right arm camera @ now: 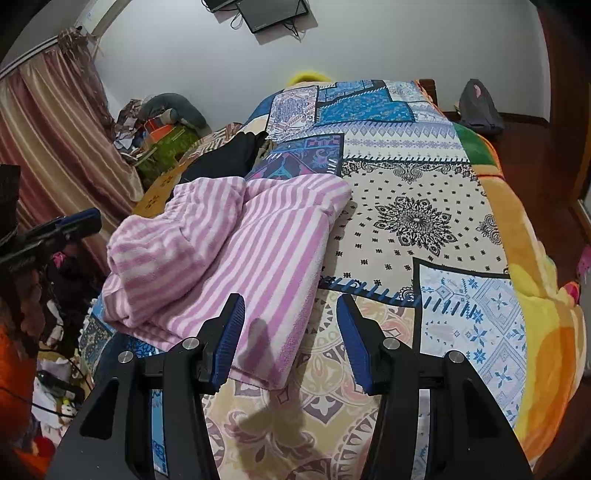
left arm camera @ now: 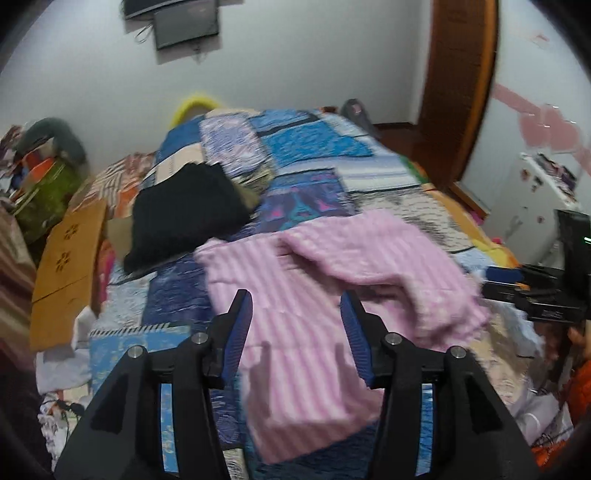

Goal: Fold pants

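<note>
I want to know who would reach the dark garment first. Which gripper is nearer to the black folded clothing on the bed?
Left, probably. The left gripper hangs open over the pink striped pants, with the black clothing just beyond. The right gripper sits at the pants' far edge.

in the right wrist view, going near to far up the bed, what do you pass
right tongs → pink striped pants → black garment → yellow fluffy thing at the far end of the bed → dark screen on the wall

One striped pants (right arm camera: 236, 251), one black garment (left arm camera: 184, 210) (folded), two claws.
</note>
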A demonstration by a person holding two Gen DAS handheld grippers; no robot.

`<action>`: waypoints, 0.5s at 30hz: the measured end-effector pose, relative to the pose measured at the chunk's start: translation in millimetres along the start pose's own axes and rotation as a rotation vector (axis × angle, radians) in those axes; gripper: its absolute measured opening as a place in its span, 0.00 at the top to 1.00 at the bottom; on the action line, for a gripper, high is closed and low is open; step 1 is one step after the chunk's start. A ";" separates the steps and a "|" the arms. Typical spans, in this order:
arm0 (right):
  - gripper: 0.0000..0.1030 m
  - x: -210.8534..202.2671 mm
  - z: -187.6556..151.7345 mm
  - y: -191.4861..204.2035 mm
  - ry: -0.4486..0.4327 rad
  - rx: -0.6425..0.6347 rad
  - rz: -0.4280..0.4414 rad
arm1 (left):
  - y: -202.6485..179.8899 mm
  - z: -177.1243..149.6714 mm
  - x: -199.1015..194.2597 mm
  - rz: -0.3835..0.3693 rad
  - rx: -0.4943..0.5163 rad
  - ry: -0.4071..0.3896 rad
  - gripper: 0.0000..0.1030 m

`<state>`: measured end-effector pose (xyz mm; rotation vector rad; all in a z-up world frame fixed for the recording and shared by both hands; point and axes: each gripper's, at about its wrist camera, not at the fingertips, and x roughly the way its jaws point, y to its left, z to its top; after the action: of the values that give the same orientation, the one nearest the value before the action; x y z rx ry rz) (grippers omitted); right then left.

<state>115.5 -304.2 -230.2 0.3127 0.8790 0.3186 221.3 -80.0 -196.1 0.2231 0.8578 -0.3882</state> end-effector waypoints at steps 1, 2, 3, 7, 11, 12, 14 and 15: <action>0.53 -0.2 0.0 -0.1 0.001 0.000 0.001 | 3.2 0.7 7.6 0.011 -0.002 0.014 0.52; 0.53 -0.4 0.1 -0.3 0.000 0.000 0.001 | 6.7 0.9 17.6 0.020 -0.006 0.035 0.52; 0.53 -0.8 0.4 -0.7 -0.002 0.001 0.000 | 9.6 0.2 29.3 0.024 -0.008 0.063 0.52; 0.53 -0.1 0.7 -3.5 -0.001 0.003 -0.003 | 8.8 -4.2 74.4 0.035 0.006 0.166 0.52; 0.53 9.5 -4.2 -6.5 0.025 -0.005 -0.021 | -12.2 0.3 99.4 0.067 0.077 0.187 0.52; 0.53 13.3 -6.7 -7.3 0.036 -0.005 -0.022 | -17.7 4.4 102.0 0.066 0.091 0.185 0.52; 0.53 16.6 -11.0 -9.2 0.043 0.001 -0.013 | -27.1 15.2 102.1 0.042 0.102 0.166 0.52; 0.53 16.5 -12.0 -10.3 0.041 0.004 -0.007 | -30.3 20.0 101.3 0.025 0.104 0.158 0.52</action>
<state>117.4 -305.3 -253.0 0.3079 0.9214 0.3175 282.2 -138.9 -262.4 0.3636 0.9899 -0.3959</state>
